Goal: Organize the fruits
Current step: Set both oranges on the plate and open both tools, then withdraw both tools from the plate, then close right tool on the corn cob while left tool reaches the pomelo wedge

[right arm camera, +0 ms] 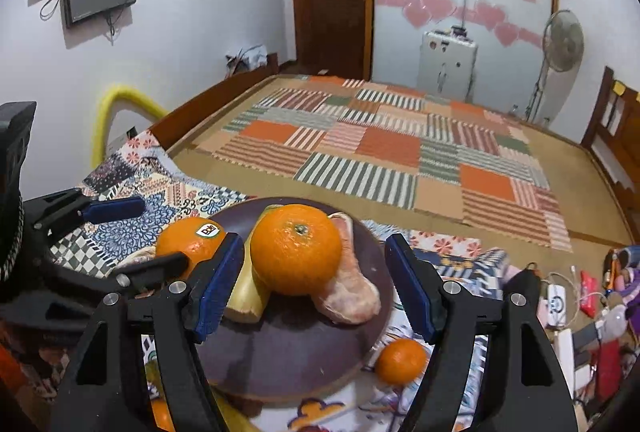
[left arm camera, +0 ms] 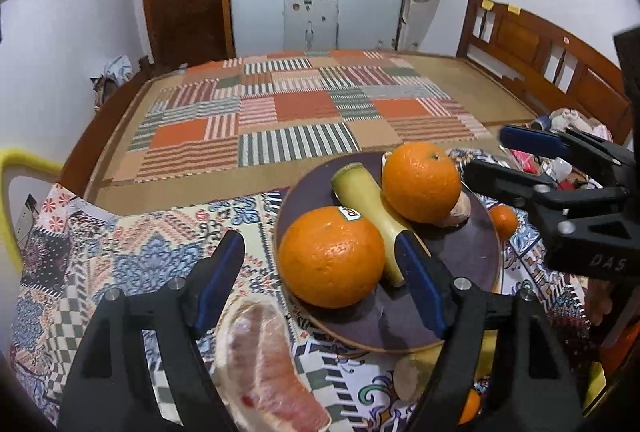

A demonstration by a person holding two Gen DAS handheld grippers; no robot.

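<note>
On the dark plate (right arm camera: 288,360) sit two oranges (right arm camera: 297,248), both grippers (left arm camera: 320,284) (right arm camera: 314,286) spread and holding nothing. Only the left view shows wrapped pomelo (left arm camera: 268,364) beside its rim; only the right, a small mandarin (right arm camera: 401,360).

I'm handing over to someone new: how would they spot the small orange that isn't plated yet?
Find the dark round plate on the patterned cloth. Just off its edge, on the cloth, sits the small orange. It is clearly smaller than the two big oranges on the plate, the stickered orange and the plain orange.
</note>
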